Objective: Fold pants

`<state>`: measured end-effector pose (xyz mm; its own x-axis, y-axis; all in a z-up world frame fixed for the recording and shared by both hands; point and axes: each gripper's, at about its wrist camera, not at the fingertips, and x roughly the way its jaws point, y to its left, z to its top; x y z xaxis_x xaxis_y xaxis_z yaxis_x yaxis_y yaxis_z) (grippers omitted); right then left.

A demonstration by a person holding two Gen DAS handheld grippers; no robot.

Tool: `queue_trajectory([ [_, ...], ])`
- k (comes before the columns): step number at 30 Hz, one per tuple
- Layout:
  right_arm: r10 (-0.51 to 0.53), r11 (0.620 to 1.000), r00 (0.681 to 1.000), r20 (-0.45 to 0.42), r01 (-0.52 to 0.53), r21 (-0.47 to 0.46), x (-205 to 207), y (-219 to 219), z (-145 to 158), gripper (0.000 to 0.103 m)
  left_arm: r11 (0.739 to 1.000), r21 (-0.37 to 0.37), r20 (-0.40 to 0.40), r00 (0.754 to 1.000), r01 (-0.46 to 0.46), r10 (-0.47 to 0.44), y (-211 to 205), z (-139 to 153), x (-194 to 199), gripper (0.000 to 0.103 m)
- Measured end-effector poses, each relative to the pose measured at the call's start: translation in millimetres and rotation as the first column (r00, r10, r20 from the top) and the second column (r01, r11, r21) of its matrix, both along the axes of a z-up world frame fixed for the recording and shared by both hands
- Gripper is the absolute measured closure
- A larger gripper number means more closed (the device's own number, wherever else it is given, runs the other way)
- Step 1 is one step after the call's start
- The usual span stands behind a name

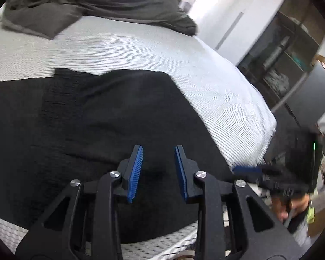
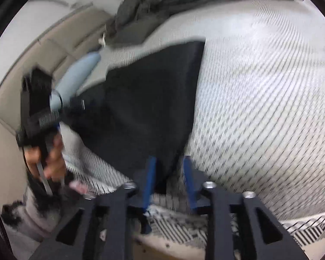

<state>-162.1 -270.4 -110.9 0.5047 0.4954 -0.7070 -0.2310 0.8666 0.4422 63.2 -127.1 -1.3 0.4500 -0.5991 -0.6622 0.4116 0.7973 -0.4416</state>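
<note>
Left wrist view: left gripper hovers, jaws parted and empty, tilted down over black pants mid-frame on the mattress. Right gripper, angled down, stands slightly open at the pants' corner.

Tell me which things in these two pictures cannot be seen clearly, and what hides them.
- Black folded pants: near part covered by the left gripper in the left wrist view.
- Right gripper: right wrist view is motion-blurred, so whether its jaws touch the pants' corner is unclear.
- Dark olive crumpled blanket: cut off by the top edge.
- Dark open shelf unit: contents blurred, too small.
</note>
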Motion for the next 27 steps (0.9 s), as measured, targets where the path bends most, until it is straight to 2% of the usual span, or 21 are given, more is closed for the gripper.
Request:
queue_trajectory([
  [2,-0.028,0.999,1.000,0.013,0.027,0.027,11.2,-5.2,5.3,0.061,0.997,0.035,0.016,0.997,0.069,-0.070,-23.9,-2.5,-9.9,0.069],
  [4,-0.035,0.998,0.999,-0.008,0.036,0.052,24.7,-6.6,1.5,0.061,0.980,0.140,0.050,0.987,0.143,-0.151,-53.1,-9.3,-27.2,0.069],
  [6,-0.040,0.998,0.998,-0.044,0.042,0.054,44.4,-1.5,-2.9,0.061,0.929,0.303,0.082,0.966,0.211,-0.246,-82.8,-22.1,-42.6,0.069],
  [7,-0.035,0.998,0.997,-0.062,0.038,0.045,54.8,2.2,-5.7,0.061,0.898,0.384,0.110,0.955,0.214,-0.274,-93.5,-29.1,-50.5,0.067],
  [8,-0.027,0.999,0.997,-0.070,0.030,0.040,61.3,4.1,-7.1,0.061,0.884,0.418,0.122,0.951,0.211,-0.285,-98.2,-33.9,-54.5,0.066],
  [12,-0.009,1.000,0.996,-0.086,0.011,0.019,94.5,15.1,-13.6,0.061,0.906,0.362,0.086,0.960,0.219,-0.267,-93.8,-38.1,-52.6,0.066],
  [20,-0.066,0.998,0.994,-0.087,0.067,0.004,187.8,8.4,-10.9,0.078,0.905,0.331,0.036,0.955,0.267,-0.295,-91.0,-43.9,-36.5,0.065],
  [23,-0.108,0.994,0.992,-0.070,0.105,-0.039,231.1,2.6,-9.9,0.079,0.904,0.318,0.030,0.950,0.285,-0.310,-90.1,-43.4,-38.8,0.065],
  [27,-0.135,0.989,0.988,-0.080,0.129,-0.066,260.4,-1.9,-5.2,0.079,0.905,0.301,0.025,0.946,0.302,-0.324,-88.4,-41.6,-41.5,0.064],
])
